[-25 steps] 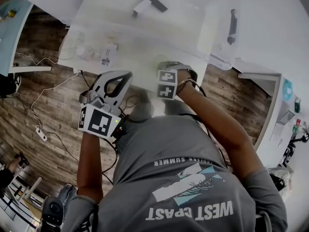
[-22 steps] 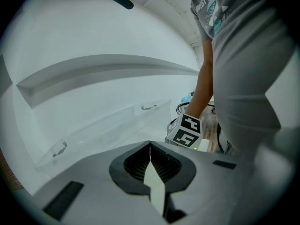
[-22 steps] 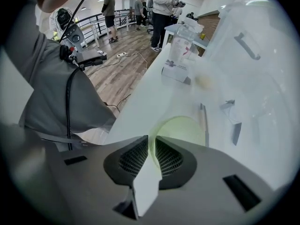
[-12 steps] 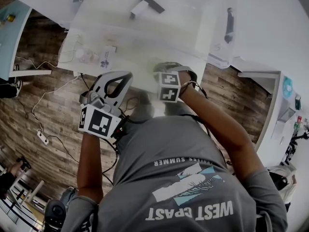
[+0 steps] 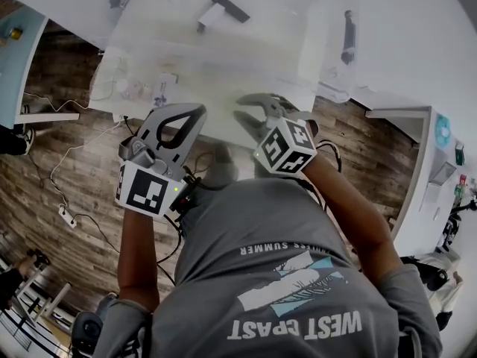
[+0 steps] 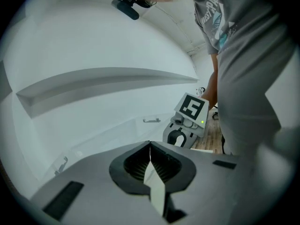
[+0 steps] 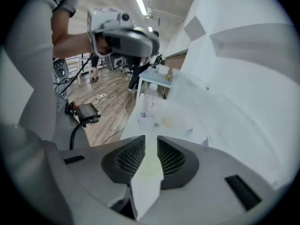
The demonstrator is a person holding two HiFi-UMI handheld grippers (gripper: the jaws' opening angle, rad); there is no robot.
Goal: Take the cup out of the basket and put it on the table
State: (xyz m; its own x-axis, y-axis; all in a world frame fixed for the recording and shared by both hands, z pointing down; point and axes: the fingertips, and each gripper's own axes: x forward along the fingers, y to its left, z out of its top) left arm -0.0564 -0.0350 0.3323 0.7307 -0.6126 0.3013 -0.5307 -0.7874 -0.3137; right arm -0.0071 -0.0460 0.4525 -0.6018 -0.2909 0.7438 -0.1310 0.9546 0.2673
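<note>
The white table (image 5: 223, 66) is washed out by glare, and I cannot make out a cup or a basket on it for certain. My left gripper (image 5: 188, 112) hangs at the table's near edge with its jaws shut (image 6: 150, 146) and nothing in them. My right gripper (image 5: 250, 112) is beside it, over the same edge. Its jaws are opening, with a clear gap (image 7: 150, 146) between the pads. A pale yellowish round shape (image 7: 149, 167) shows through that gap, untouched by the pads; I cannot tell what it is.
Small pale items (image 5: 138, 88) and a card (image 5: 165, 89) lie at the table's left end. Dark clamps (image 5: 227, 7) (image 5: 346, 39) sit further back. Cables (image 5: 67, 151) trail over the wood floor on the left. Another white desk (image 5: 417, 170) stands at the right.
The right gripper has drawn back toward the body and turned, so its marker cube now faces up. Its jaws have spread apart. The left gripper has hardly moved.
</note>
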